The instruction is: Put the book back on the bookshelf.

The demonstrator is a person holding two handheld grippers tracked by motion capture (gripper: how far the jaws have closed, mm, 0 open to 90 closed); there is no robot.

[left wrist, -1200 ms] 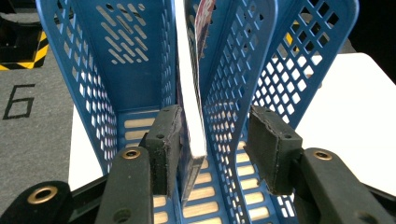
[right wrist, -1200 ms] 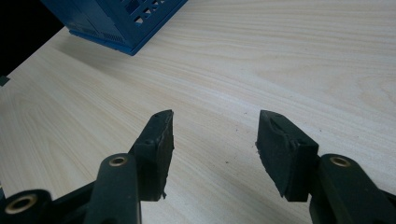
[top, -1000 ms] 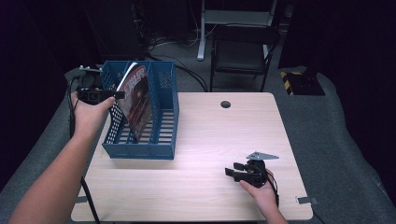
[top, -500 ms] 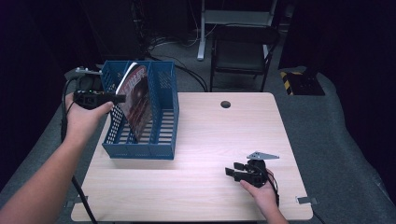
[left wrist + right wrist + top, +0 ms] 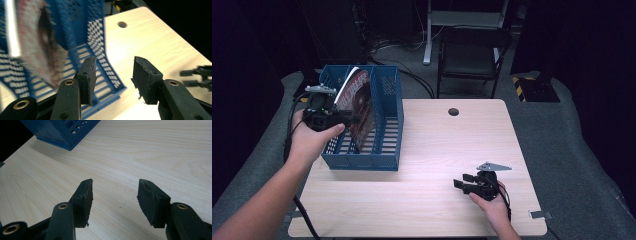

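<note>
The magazine (image 5: 362,107) leaned upright in the blue rack (image 5: 389,160), just ahead-left of the left gripper (image 5: 113,75), whose jaws were apart and empty. Likely light, floppy and glossy; grip near the spine. The right gripper (image 5: 463,183) rested open and empty, well apart.

Dark room; pale wood tabletop (image 5: 437,150) on grey carpet (image 5: 572,150); black chair (image 5: 469,55) beyond; cables (image 5: 384,47) on floor.

High view: looked forward and down over the pale wooden table (image 5: 422,165).
Gripper views: sat close behind their black jaws.
Shared: blue slotted plastic rack (image 5: 384,145) (image 5: 105,50) (image 5: 62,132).
</note>
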